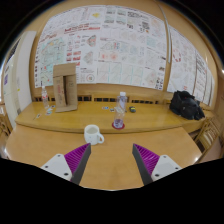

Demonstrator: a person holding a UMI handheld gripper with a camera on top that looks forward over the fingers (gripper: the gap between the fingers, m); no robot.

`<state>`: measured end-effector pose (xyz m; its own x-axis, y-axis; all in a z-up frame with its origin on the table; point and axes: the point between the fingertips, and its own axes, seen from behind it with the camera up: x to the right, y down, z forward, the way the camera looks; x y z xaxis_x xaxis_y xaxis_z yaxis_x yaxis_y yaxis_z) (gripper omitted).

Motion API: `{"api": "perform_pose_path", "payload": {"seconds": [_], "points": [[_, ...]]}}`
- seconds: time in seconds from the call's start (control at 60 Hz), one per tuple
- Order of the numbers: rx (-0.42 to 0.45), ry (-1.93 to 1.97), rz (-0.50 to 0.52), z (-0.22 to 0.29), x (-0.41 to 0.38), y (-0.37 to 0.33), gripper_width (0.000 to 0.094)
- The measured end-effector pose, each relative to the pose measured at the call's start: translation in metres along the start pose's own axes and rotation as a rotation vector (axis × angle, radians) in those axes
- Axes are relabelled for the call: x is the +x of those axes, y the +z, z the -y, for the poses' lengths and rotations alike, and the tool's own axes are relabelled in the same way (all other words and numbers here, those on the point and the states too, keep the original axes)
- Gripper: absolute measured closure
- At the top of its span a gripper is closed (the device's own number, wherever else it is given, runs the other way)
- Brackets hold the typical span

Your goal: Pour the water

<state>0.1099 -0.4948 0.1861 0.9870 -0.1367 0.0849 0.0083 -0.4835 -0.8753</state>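
item: your gripper (112, 163), fingers spread wide and holding nothing; water bottle (122, 102) upright on the wooden table (60, 140) beyond the white mug (92, 134); approach level, centre the bottle before closing.

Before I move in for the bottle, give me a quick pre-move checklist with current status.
1. Gripper fingers open, nothing held: ok.
2. Water bottle upright on the far table, beyond the fingers: ok.
3. White mug upright, just ahead of the fingers: ok.
4. Bottle cap off: cannot tell.
5. Mug empty: cannot tell.
6. Path to bottle: small round object sits in front of it: not ok.
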Motion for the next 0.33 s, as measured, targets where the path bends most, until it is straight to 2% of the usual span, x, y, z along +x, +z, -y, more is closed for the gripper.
{"api": "perform_pose_path", "payload": {"seconds": [0.133,0.333], "points": [[0.001,-0.018,-0.031,-0.02,0.004,-0.03,0.0078],[0.026,-0.06,-0.057,-0.022,0.007,-0.046,0.0079]]}}
